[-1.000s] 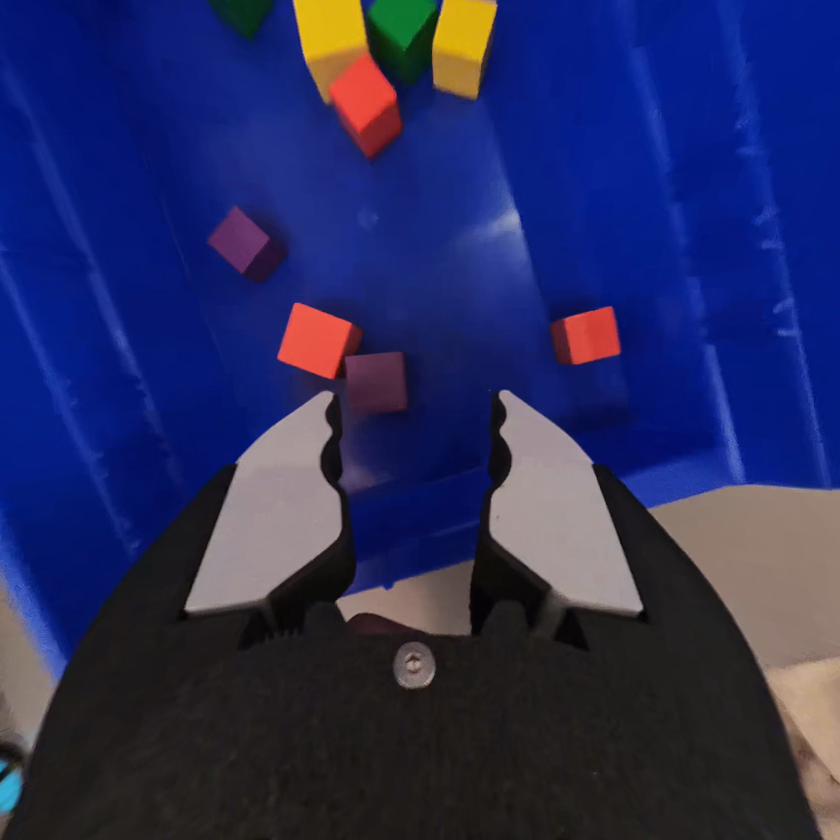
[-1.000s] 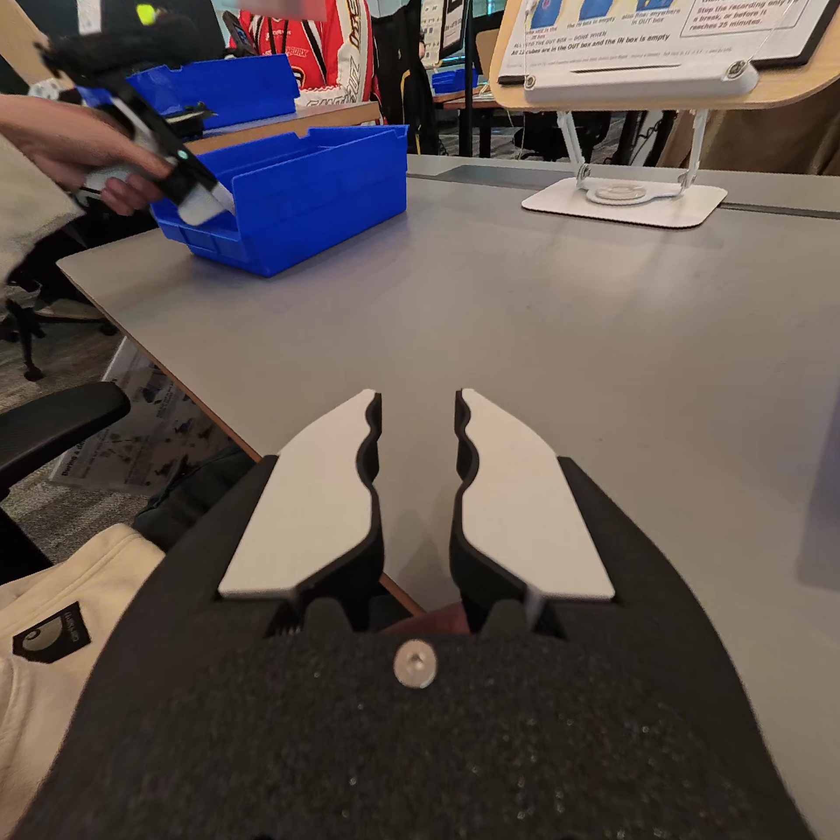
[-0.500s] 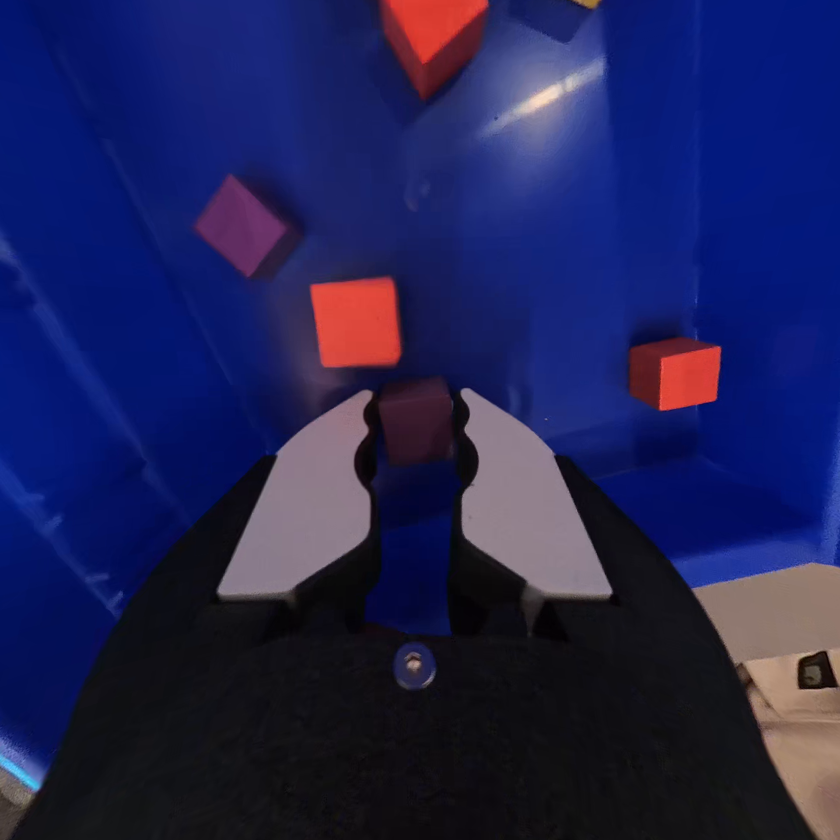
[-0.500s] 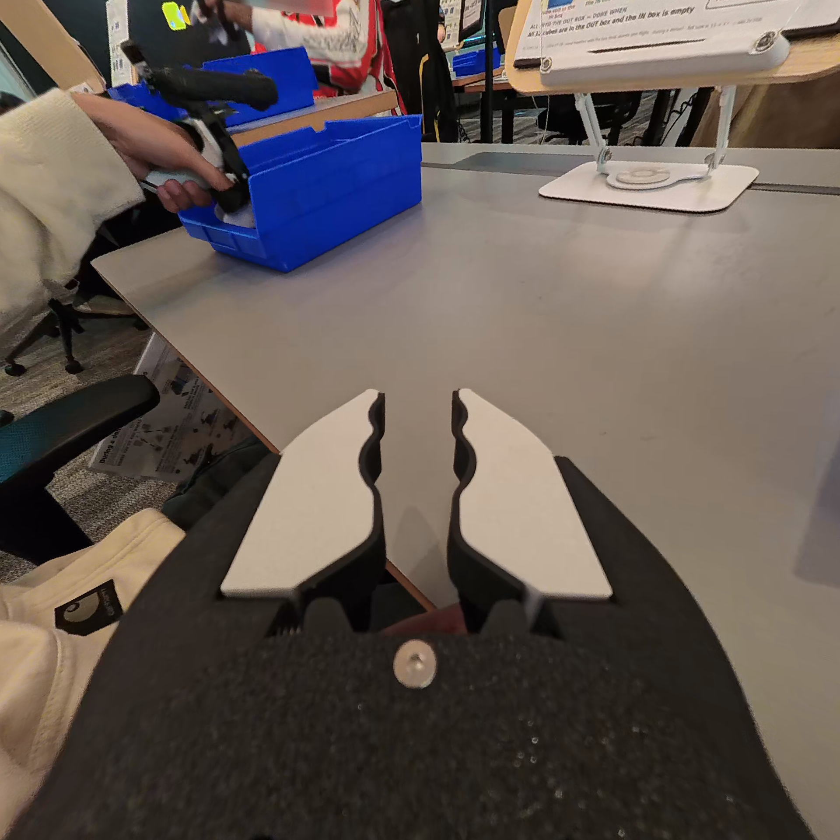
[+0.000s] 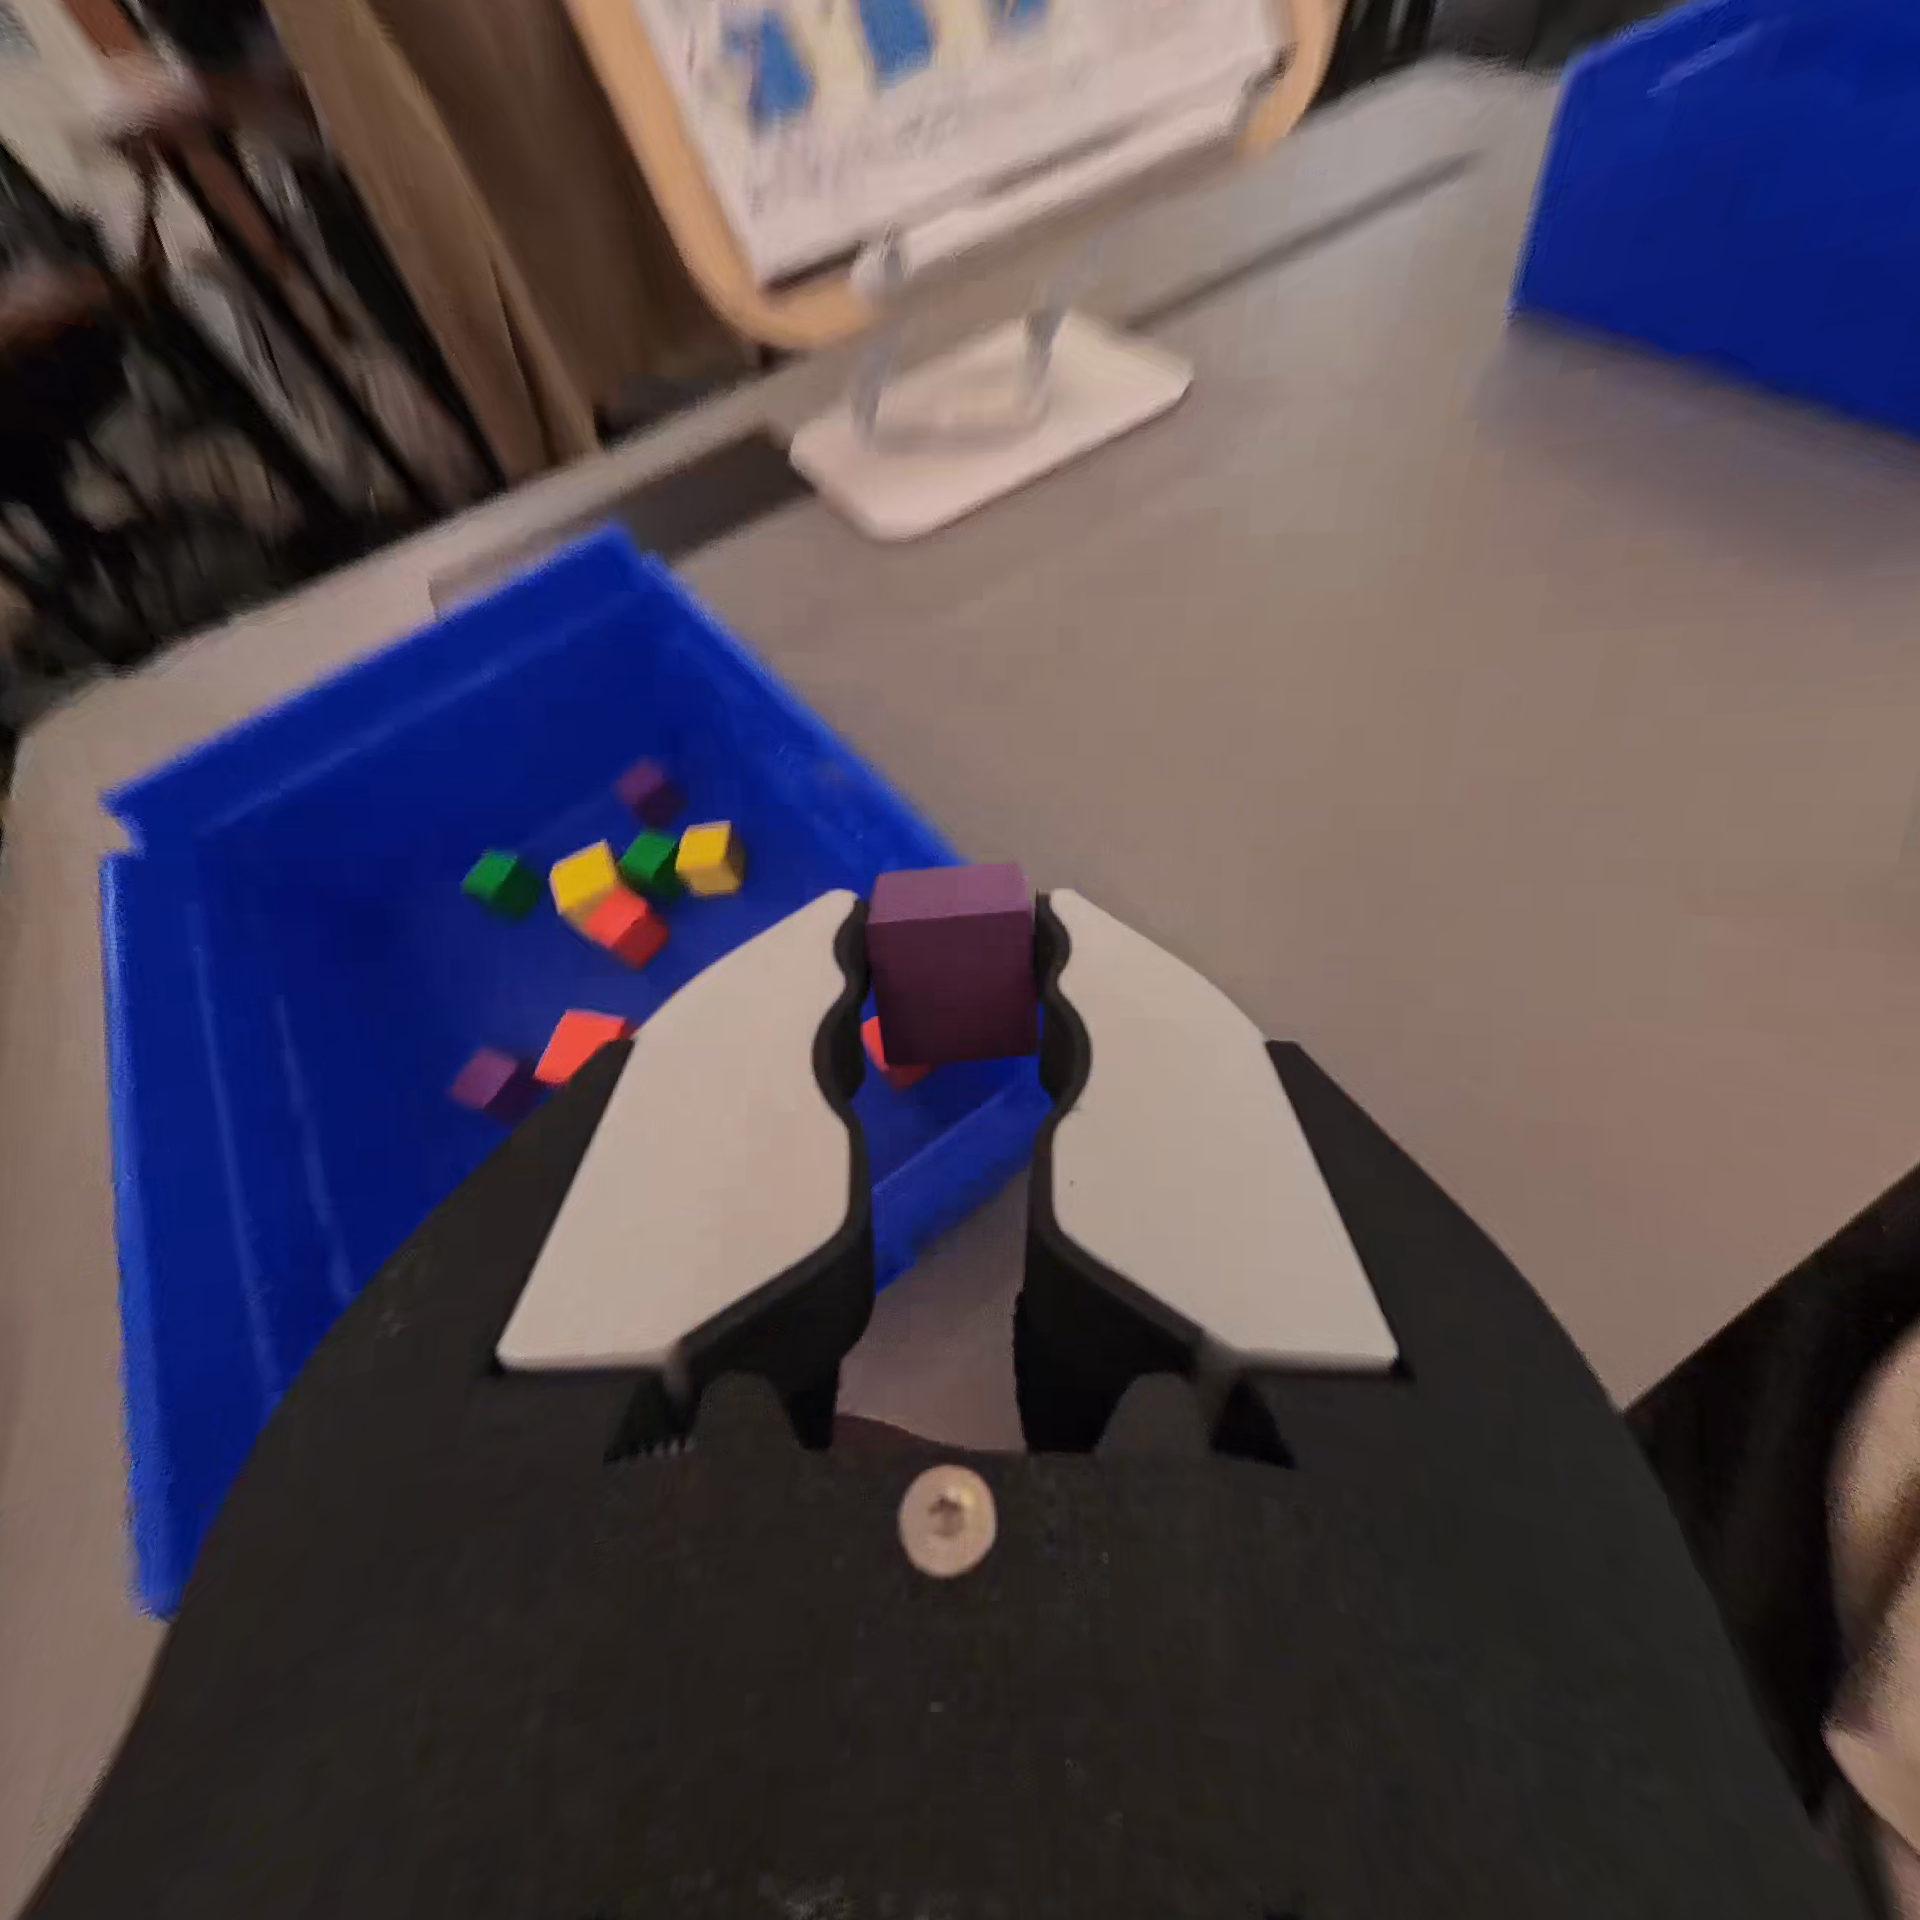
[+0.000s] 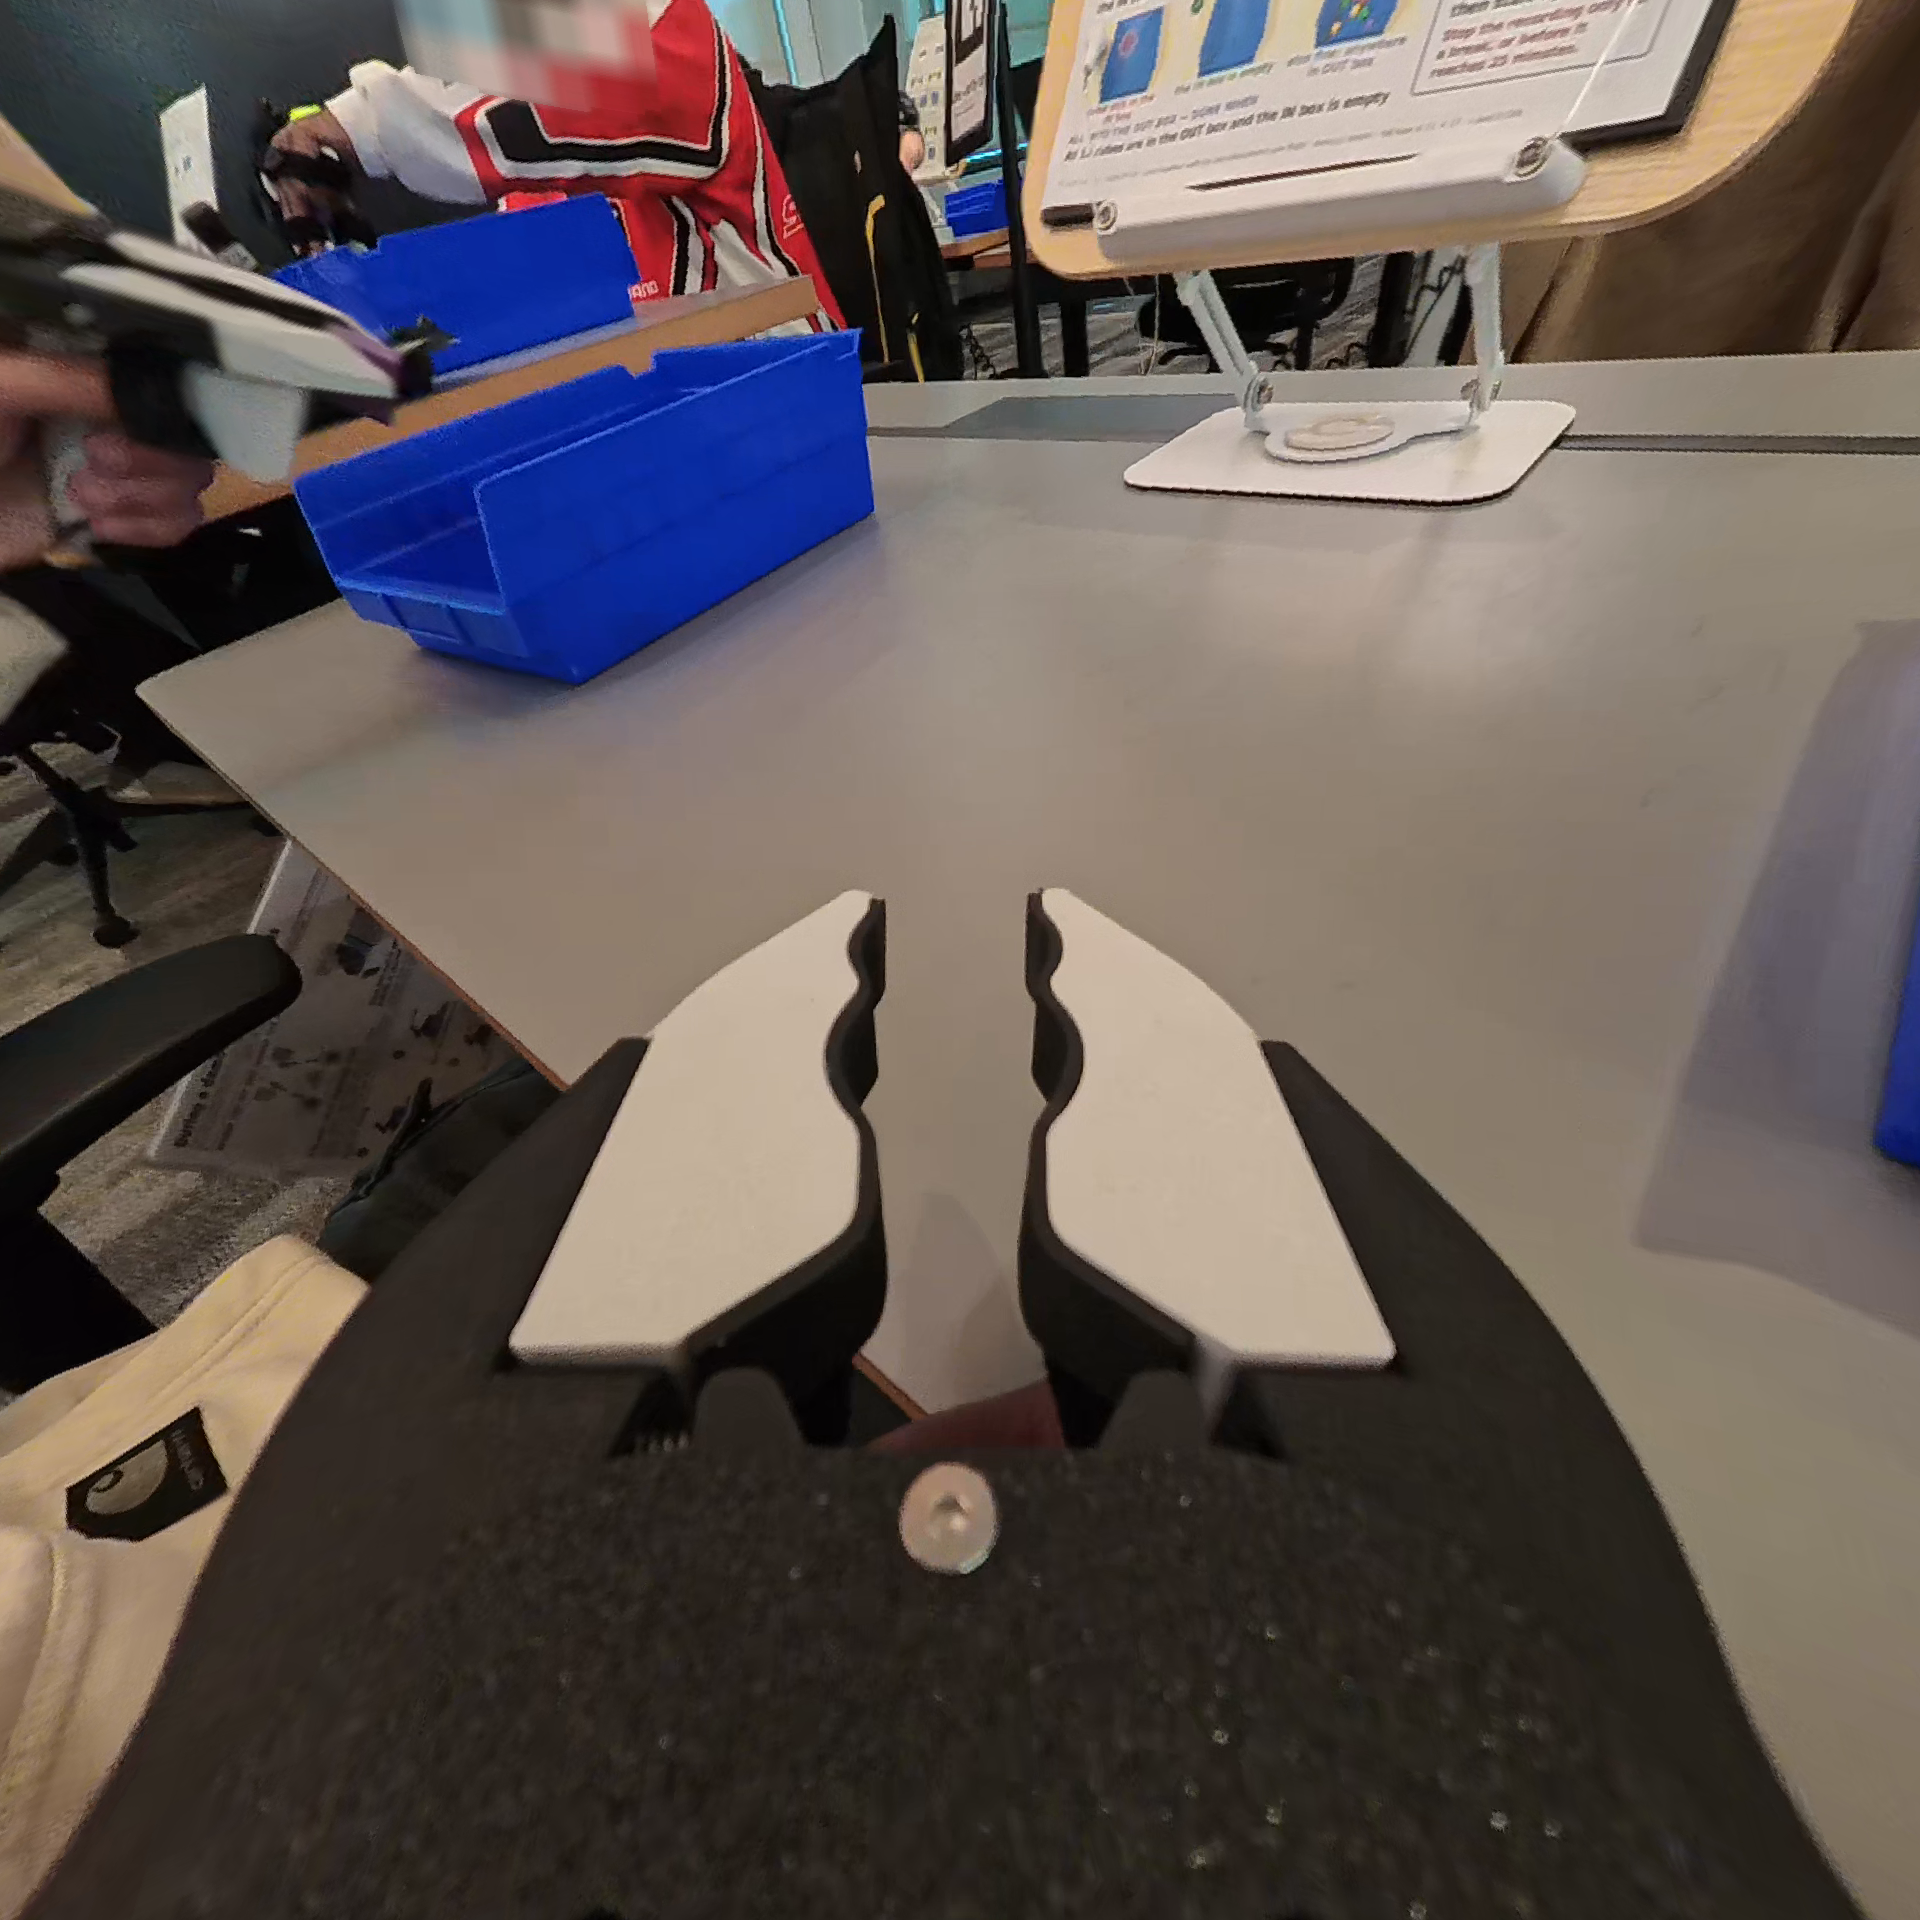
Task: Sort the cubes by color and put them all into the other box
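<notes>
**Purple cube lifted clear of the blue bin**

The left gripper [image 5: 951, 914] pinches a purple cube [image 5: 952, 966] between its tips, the matte block wedged in the wavy notches of the black inner pads. Each finger wears a flat pale-grey plate over a black, grainy body. The cube hangs above and just off the near right corner of the blue bin [image 5: 208, 1039], a glossy moulded plastic tray with ribbed walls and a lowered front lip.

Inside the bin, toward its far end, sits a loose cluster: a green cube [image 5: 501, 882], a yellow cube [image 5: 584, 878], a second green cube [image 5: 650, 858], a second yellow cube [image 5: 711, 856] and a red cube [image 5: 625, 923] touching the front of the cluster. Beyond them lies a small purple cube [image 5: 646, 790] on its own. Nearer the bin's front are an orange-red cube [image 5: 578, 1042] and another purple cube [image 5: 490, 1081] just beside it; a further red cube [image 5: 883, 1049] peeks out behind the held block.

The right gripper [image 6: 955, 904] hovers over the smooth grey table [image 6: 1195, 727], well to the right of the bin, its jaws parted by a narrow gap with nothing between them. Behind the bin stands a white document stand [image 6: 1351, 447] with a curved wooden board. A second blue box [image 5: 1745, 208] rises at the far right, blurred.
</notes>
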A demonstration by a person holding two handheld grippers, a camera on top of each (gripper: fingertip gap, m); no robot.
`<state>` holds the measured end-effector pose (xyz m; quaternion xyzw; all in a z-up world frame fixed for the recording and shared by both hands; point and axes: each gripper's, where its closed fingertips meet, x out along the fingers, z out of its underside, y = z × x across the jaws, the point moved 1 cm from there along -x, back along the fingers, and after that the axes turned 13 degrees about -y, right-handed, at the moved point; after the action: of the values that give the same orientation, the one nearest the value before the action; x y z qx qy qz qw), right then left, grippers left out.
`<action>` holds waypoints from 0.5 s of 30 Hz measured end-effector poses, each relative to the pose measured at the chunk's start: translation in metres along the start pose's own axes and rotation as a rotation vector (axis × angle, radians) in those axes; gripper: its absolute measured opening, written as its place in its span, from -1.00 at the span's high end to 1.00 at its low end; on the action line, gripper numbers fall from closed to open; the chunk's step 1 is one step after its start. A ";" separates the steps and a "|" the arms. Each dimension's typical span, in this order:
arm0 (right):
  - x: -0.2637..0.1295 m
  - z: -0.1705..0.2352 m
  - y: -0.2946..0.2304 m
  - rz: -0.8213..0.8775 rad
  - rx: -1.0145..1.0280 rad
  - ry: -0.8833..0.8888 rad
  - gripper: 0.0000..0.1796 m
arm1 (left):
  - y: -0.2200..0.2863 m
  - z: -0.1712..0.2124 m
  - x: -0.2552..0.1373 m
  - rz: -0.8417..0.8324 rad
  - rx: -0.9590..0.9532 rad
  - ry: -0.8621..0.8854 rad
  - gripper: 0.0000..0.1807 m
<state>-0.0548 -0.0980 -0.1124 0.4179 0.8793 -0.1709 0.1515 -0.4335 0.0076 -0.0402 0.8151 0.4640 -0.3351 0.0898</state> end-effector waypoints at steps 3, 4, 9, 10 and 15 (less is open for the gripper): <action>-0.001 -0.004 0.008 -0.004 0.043 0.023 0.72 | 0.036 0.005 -0.011 0.015 0.030 0.151 0.67; 0.000 -0.005 0.009 -0.015 0.065 0.027 0.72 | 0.045 0.011 -0.010 0.041 0.031 0.163 0.68; 0.014 -0.019 -0.007 -0.235 0.246 0.009 0.65 | 0.080 0.015 -0.003 0.139 0.174 0.263 0.68; 0.018 -0.026 -0.019 -0.328 0.288 0.000 0.62 | 0.092 0.010 -0.005 0.186 0.220 0.296 0.68; 0.037 -0.067 -0.098 -0.997 0.569 -0.160 0.37 | 0.175 -0.035 -0.022 0.457 0.498 0.534 0.68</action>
<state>-0.1626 -0.1027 -0.0504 -0.0367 0.8752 -0.4823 0.0007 -0.2822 -0.0884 -0.0289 0.9518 0.1832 -0.1856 -0.1612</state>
